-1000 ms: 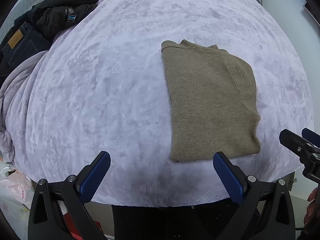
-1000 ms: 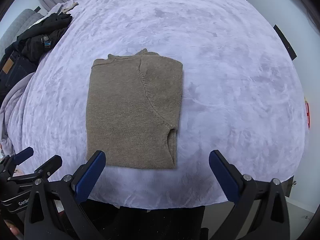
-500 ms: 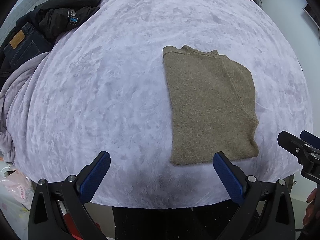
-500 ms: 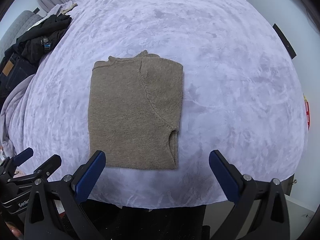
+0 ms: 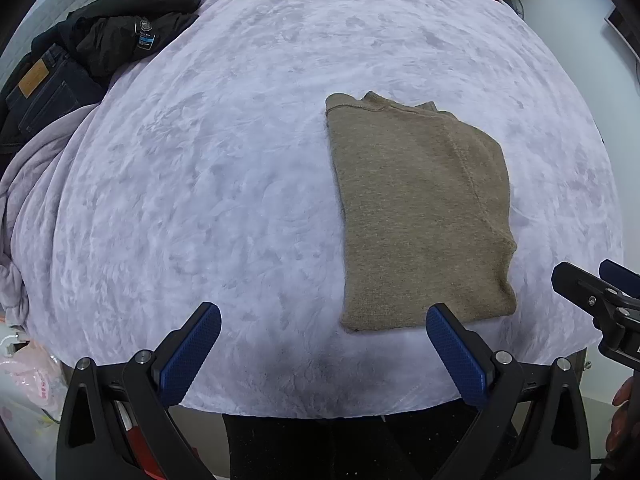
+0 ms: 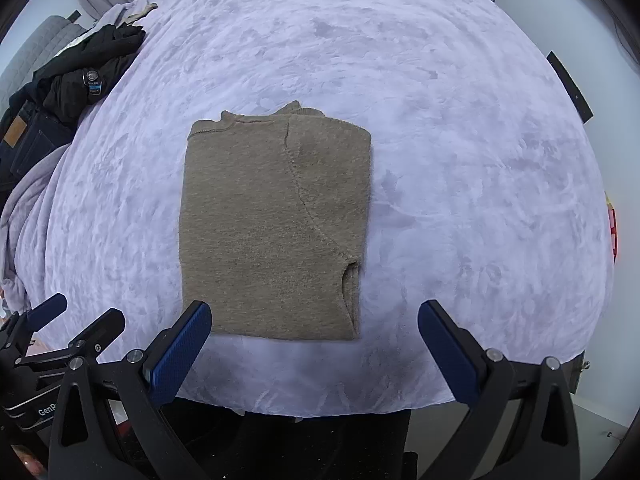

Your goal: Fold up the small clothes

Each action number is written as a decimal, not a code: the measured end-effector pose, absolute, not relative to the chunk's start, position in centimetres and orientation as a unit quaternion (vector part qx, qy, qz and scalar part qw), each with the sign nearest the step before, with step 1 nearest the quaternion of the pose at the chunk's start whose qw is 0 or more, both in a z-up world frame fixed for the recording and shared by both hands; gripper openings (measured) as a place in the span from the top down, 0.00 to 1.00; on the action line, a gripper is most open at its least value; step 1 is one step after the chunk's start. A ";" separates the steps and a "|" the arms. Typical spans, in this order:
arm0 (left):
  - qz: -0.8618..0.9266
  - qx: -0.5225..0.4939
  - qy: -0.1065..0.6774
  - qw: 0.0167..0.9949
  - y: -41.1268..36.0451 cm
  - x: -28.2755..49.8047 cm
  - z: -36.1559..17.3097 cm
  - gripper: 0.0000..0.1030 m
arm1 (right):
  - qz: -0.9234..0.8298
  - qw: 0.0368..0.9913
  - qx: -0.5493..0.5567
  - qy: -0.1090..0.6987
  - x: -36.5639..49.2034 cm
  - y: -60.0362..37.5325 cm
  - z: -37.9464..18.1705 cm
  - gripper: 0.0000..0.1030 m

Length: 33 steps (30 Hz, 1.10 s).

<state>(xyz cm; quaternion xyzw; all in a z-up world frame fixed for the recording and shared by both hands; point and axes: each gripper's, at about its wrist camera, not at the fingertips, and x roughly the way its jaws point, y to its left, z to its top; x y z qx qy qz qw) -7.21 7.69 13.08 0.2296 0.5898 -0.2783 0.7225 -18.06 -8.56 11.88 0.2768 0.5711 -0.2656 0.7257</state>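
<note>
The tan sweater lies folded into a flat rectangle on the lavender blanket, near its front edge. Both the left gripper and right gripper hang just short of it — jaws spread wide, holding nothing

Folded sweater slightly farther from both wrist cameras

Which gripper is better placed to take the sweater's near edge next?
Right, probably. The right gripper is open with the sweater nearly centred ahead; the open left gripper sits off to its left.
</note>
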 end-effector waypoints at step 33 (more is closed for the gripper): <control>-0.278 0.226 0.593 0.721 7.4 -6.9 12.9 0.00 | -0.264 0.723 0.275 0.576 -17.2 -8.5 11.9 0.00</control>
